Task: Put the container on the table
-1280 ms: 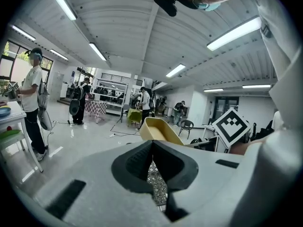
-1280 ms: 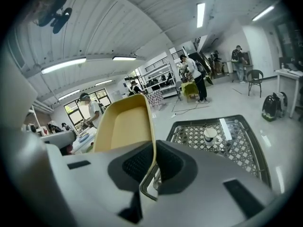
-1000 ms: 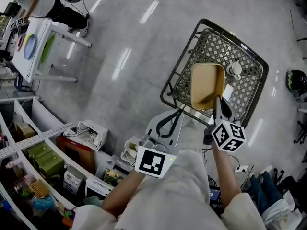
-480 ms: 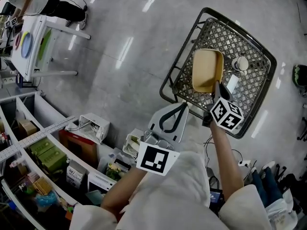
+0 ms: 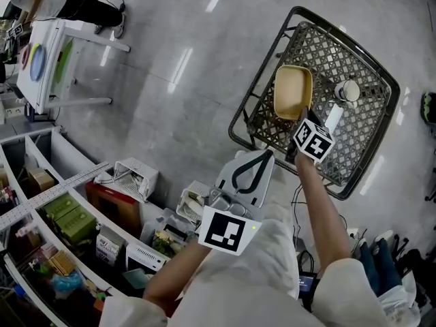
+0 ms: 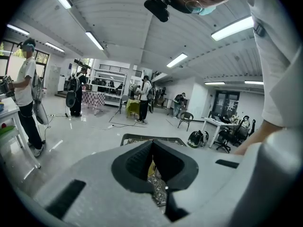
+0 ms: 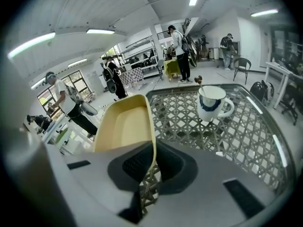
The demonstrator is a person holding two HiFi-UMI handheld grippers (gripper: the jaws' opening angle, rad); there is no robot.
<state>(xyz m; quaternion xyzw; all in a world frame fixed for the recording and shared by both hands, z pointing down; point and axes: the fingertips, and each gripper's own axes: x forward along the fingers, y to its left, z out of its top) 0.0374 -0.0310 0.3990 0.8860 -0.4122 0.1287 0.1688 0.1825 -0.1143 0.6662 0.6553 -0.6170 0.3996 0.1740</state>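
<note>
Jaws on your right gripper (image 5: 298, 120) are clamped on the near rim of the yellow container (image 5: 292, 90). In the right gripper view the thin wall of the container (image 7: 124, 126) sits pinched between the two dark pads. The container is over the left part of the metal lattice basket (image 5: 253, 82), open side up and tilted. Whether its base touches the lattice cannot be told. A white mug with a blue band (image 7: 211, 104) stands upright on the basket floor, to the right of the container and apart from it; from your head view the mug (image 5: 349, 90) is near the basket's far right side.

Your left gripper (image 5: 261, 157) hangs close to your body, outside the basket. Its jaws are together with nothing between them, and the left gripper view shows only the basket past the left gripper (image 6: 152, 161).

A white tabletop (image 5: 49, 82) with coloured items stands far off at the upper left, well apart from the basket.
</note>
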